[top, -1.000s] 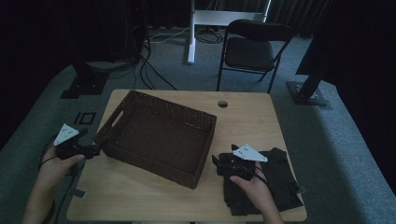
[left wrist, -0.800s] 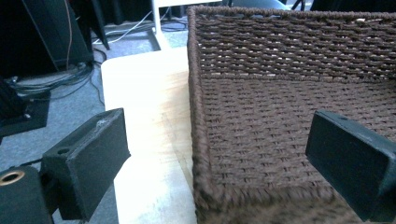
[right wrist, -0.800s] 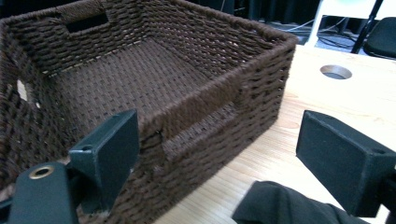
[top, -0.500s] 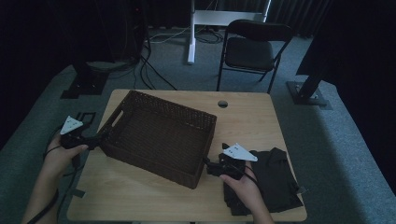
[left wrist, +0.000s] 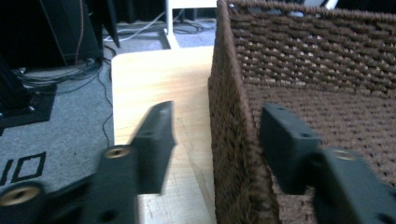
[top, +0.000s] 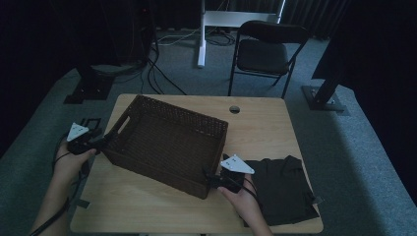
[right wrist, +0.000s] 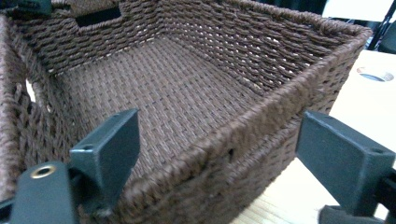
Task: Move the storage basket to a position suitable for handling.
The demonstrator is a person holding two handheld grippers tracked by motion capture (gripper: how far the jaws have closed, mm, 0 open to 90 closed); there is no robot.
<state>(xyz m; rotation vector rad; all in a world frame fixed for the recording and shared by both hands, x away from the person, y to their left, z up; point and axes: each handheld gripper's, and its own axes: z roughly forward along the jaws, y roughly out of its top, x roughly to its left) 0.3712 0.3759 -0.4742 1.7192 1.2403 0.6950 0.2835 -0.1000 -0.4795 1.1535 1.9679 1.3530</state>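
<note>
Straddling the woven brown wicker basket [top: 167, 142], my left gripper [left wrist: 215, 140] and right gripper [right wrist: 219, 154] both gape spread across its rectangular walls; nothing lies inside.

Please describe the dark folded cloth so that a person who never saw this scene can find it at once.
Start from the wooden table and go to its near right corner, beside the brown woven basket. The dark folded cloth lies flat there, just right of the right gripper. It is the one soft, flat thing on the table.
</note>
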